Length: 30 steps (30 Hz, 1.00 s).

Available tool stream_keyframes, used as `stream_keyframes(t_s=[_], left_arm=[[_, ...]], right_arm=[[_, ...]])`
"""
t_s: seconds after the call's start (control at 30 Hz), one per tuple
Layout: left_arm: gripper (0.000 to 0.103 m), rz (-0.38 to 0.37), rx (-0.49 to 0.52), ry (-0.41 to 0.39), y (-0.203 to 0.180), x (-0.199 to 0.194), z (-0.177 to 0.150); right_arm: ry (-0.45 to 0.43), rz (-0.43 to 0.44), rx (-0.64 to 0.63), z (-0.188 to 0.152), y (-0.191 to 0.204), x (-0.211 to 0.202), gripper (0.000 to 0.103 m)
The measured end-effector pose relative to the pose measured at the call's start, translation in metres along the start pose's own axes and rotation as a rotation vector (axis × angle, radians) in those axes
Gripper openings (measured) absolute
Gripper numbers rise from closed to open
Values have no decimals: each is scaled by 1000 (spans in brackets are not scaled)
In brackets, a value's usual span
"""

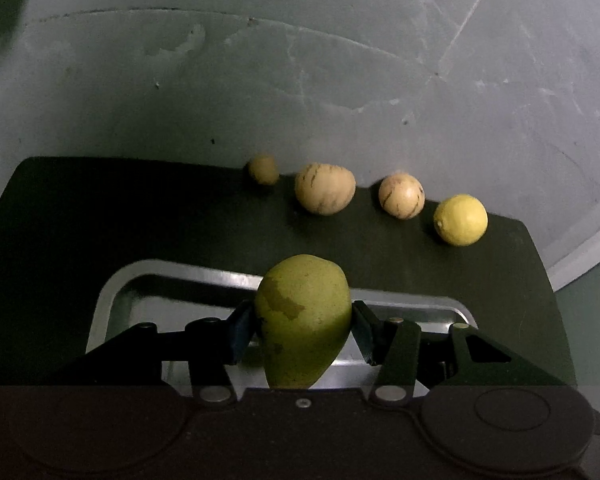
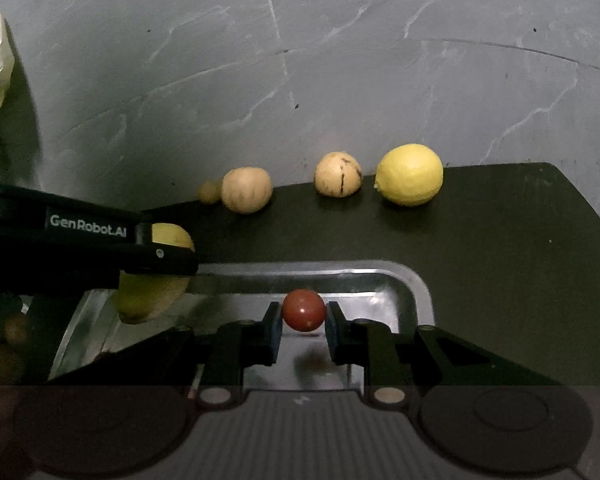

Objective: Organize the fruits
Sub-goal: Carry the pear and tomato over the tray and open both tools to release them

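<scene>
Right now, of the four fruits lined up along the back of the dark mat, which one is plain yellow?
The lemon, at the right end of the row. The other three are pale beige, two with dark streaks.

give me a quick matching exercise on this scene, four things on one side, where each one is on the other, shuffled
Things:
1. mango
2. red fruit
3. lemon
4. tray

Places:
a. lying loose on the dark mat, at the right end of the row
b. beneath both grippers
c. clamped in the right gripper
d. clamped in the left gripper

Pairs: 1-d, 2-c, 3-a, 4-b
</scene>
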<state>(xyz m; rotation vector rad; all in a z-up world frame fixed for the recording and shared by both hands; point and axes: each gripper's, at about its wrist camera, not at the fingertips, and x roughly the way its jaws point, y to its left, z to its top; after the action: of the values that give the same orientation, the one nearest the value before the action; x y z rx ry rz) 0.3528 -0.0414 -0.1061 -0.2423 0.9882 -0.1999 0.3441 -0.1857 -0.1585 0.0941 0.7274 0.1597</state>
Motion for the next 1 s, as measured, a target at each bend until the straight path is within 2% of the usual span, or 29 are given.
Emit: stream_keyframes(t_s=[0.57,1.0], left_arm=[[54,-37,86,70,-8,6,-22],[54,-24,116,74,-7,9,-22]], right_arm=[[36,-30,30,-27,8,-7,26],[51,-55,56,-37,9,-12,26]])
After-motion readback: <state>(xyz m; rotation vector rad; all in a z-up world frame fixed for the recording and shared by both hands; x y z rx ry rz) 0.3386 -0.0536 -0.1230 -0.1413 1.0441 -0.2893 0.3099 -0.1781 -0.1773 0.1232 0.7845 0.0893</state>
